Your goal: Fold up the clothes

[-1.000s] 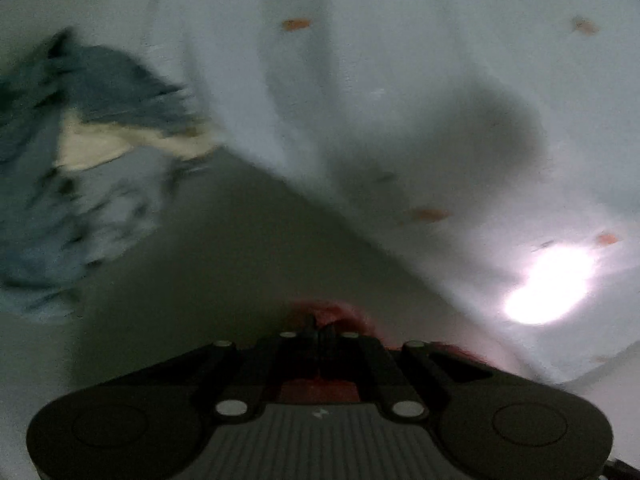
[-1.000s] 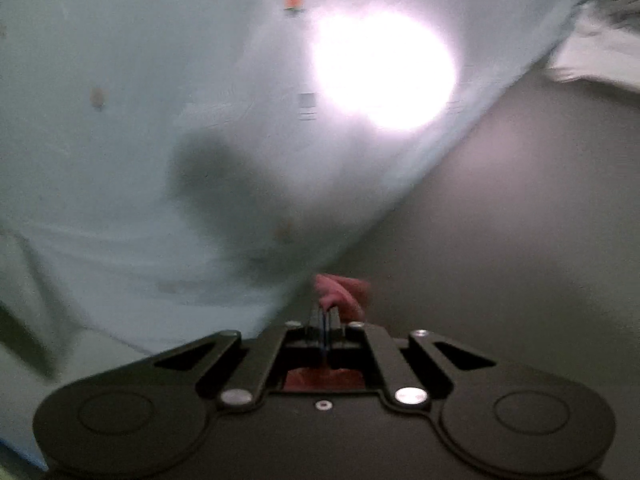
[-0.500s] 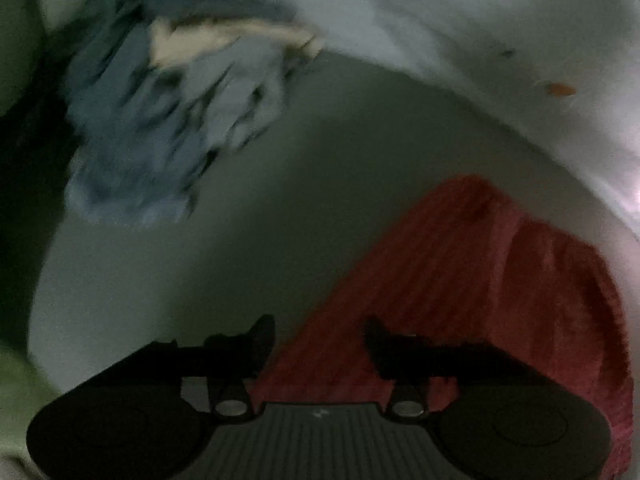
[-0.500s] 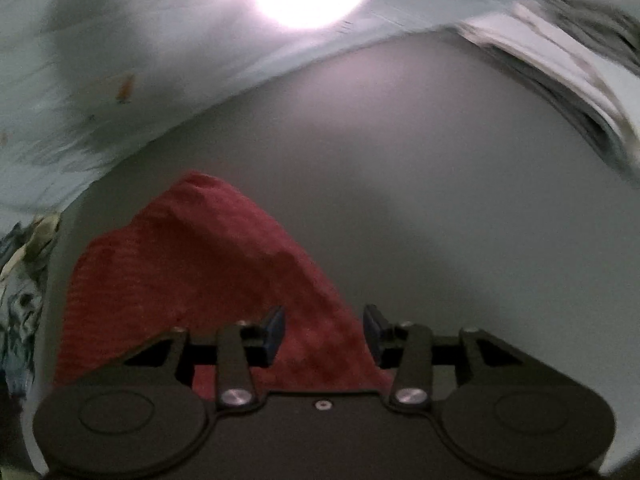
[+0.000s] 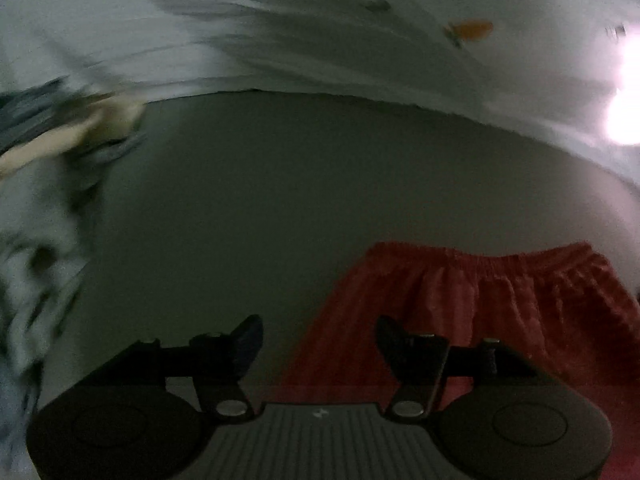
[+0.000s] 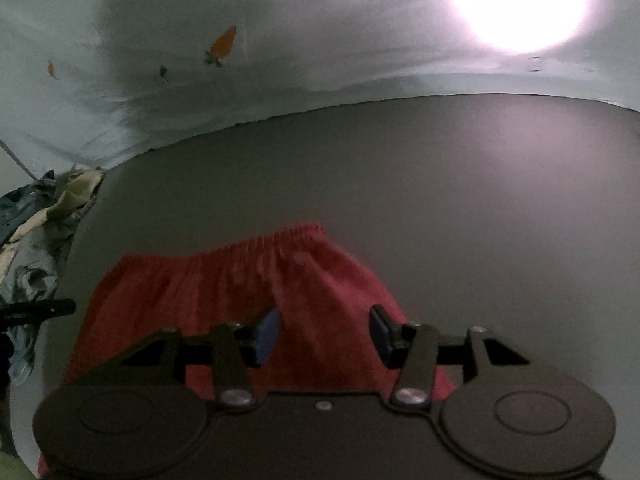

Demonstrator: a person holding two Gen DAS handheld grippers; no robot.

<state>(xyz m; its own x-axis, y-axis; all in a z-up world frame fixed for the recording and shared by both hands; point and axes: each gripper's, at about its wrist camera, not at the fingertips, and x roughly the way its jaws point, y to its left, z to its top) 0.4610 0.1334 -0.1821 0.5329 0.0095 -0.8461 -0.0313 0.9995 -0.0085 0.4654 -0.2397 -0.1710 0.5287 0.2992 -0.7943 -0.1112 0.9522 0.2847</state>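
Observation:
Red shorts (image 5: 480, 300) lie flat on the grey table, elastic waistband at the far edge; they also show in the right wrist view (image 6: 240, 292). My left gripper (image 5: 318, 340) is open and empty, hovering over the shorts' left edge. My right gripper (image 6: 324, 330) is open and empty over the shorts' right part. The near end of the shorts is hidden under both gripper bodies.
A crumpled pile of blue and cream clothes (image 6: 36, 220) lies at the left, blurred in the left wrist view (image 5: 48, 148). A pale sheet with small orange prints (image 6: 224, 44) hangs behind the grey table (image 6: 440, 200). A bright light glare (image 6: 516, 0) sits upper right.
Both grippers were shut on the red shorts a second ago, then opened and let go. The shorts now lie spread on the table and both grippers have drawn back, open wider.

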